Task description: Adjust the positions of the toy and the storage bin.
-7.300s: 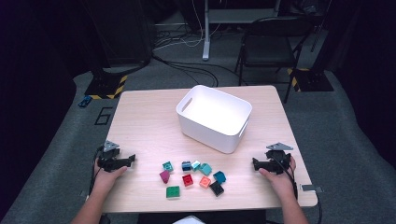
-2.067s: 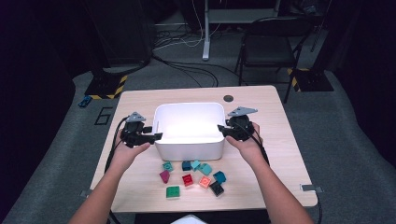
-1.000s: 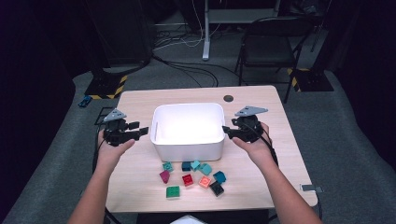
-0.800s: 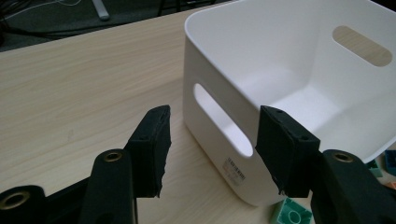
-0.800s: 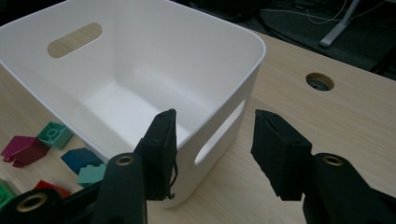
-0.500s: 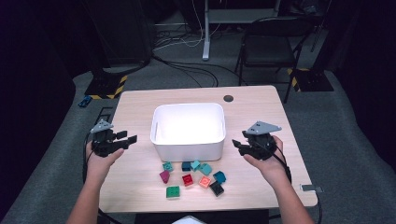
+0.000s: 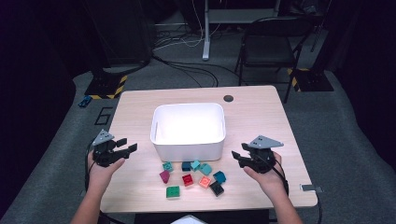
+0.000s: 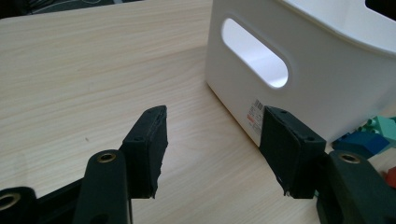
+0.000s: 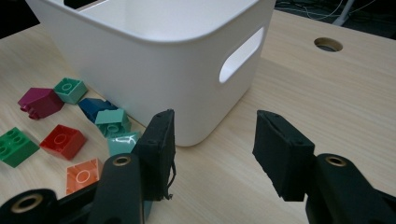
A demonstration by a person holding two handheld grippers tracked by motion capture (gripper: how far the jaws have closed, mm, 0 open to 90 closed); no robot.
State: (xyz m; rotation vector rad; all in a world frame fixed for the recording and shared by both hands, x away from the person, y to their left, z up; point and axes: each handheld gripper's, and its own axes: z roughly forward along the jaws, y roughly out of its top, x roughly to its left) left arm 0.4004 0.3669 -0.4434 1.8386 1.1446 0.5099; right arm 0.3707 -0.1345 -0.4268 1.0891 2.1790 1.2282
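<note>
On wooden table (image 7: pixel 261 112), white bin (image 7: pixel 187 130) sits between left gripper (image 7: pixel 125 148) and right gripper (image 7: pixel 238 157); both just opening, jaws wide apart, nothing held.

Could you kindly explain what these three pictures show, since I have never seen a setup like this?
A person sits at a wooden table holding a handheld two-jaw tool in each hand: the left gripper and the right gripper. One picture looks down from above; the other two come from cameras riding on each gripper, looking along its black jaws. A white bin stands mid-table, with small coloured toy bricks scattered in front. Both grippers are open and hold nothing.
</note>
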